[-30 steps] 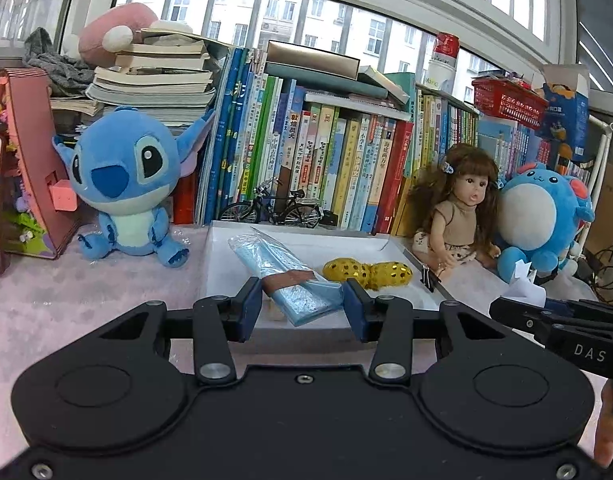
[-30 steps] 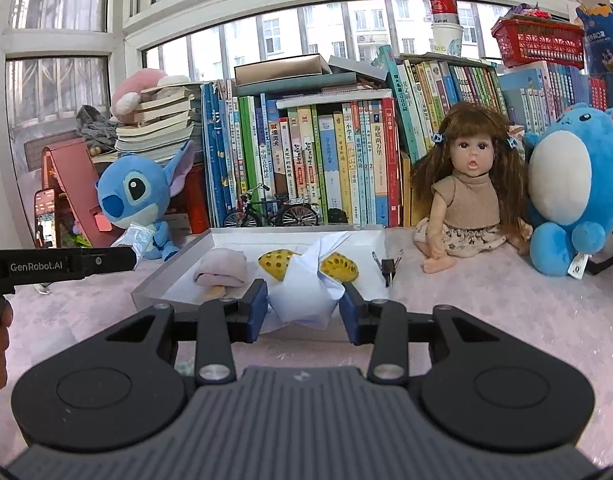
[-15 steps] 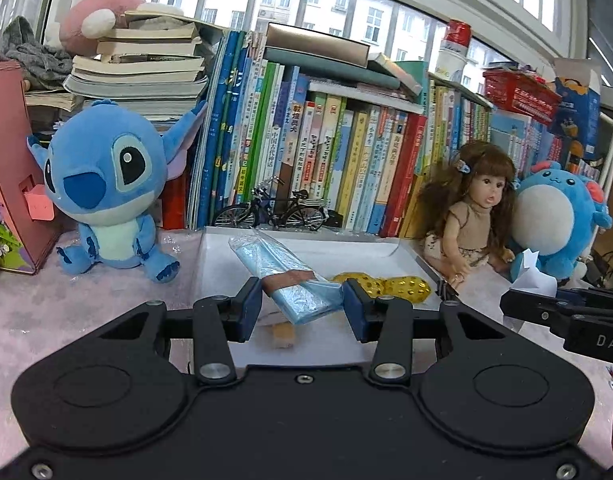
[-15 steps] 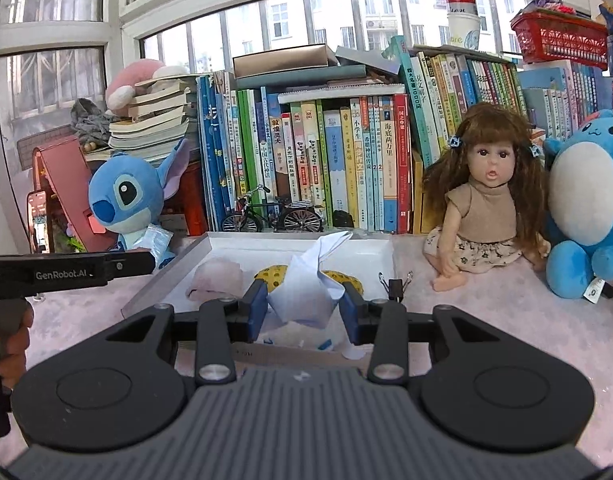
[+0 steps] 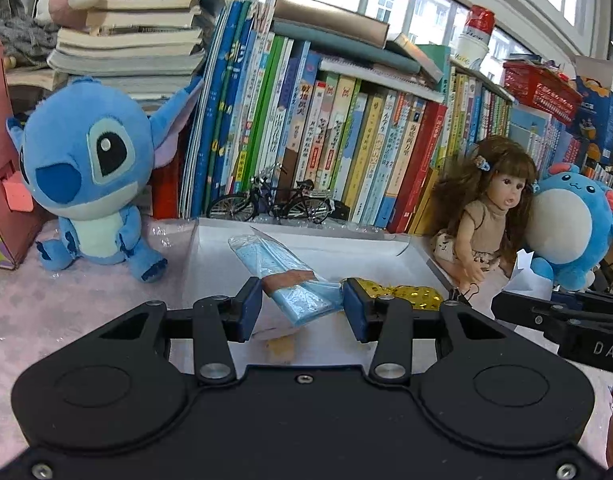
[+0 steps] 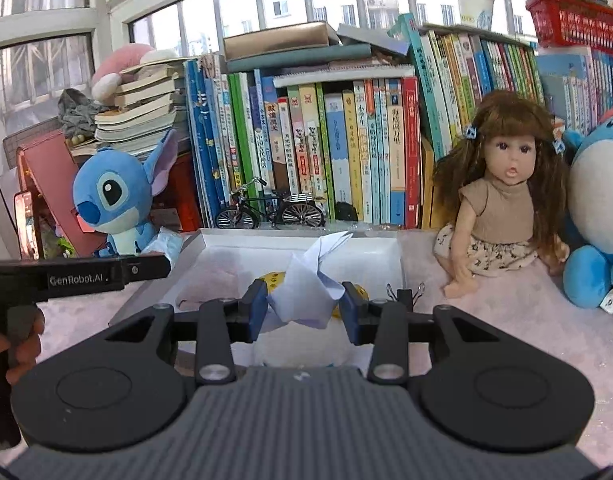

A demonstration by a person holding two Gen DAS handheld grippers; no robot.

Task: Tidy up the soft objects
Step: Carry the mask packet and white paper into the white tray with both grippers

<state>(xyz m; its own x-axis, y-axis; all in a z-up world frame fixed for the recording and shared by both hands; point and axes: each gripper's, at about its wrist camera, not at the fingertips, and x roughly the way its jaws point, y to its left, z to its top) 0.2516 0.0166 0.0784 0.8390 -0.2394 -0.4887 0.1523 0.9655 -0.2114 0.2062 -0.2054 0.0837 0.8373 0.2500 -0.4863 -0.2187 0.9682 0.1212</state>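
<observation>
Blue film, crinkled and glossy, sheathed the packet (image 5: 284, 280) that the left gripper (image 5: 302, 308) held between its navy pads, a brown band wrapped round its middle. Over the past second both grippers had drawn in closer over the tray (image 5: 346, 246): its far wall and the books (image 5: 306, 136) behind now loomed larger than a moment before, and the tray floor showed under the pads instead of its near edge. I took that to mean both loads were nearly at their drop point, with only the release left for each. The right gripper (image 6: 304, 306) was clamped on a paper wad (image 6: 312, 280), white and sharply creased, its loose corner sticking up toward 12 o'clock. Inside the tray, a yellow spotted toy (image 5: 398, 292) lay at about 3 o'clock of the packet, shiny and lumpy like a wrapped sweet, and a pale pink cloth (image 6: 214, 280) sat slumped at 9 o'clock of the wad. A black binder clip (image 6: 404, 292) stood at the tray's right rim. Beyond the tray, a fuzzy blue plush (image 5: 90, 176) sat at 10 o'clock and a doll (image 6: 502, 208) with frizzy brown hair at 2 o'clock, both resting on the mottled pink cover (image 6: 486, 320).
</observation>
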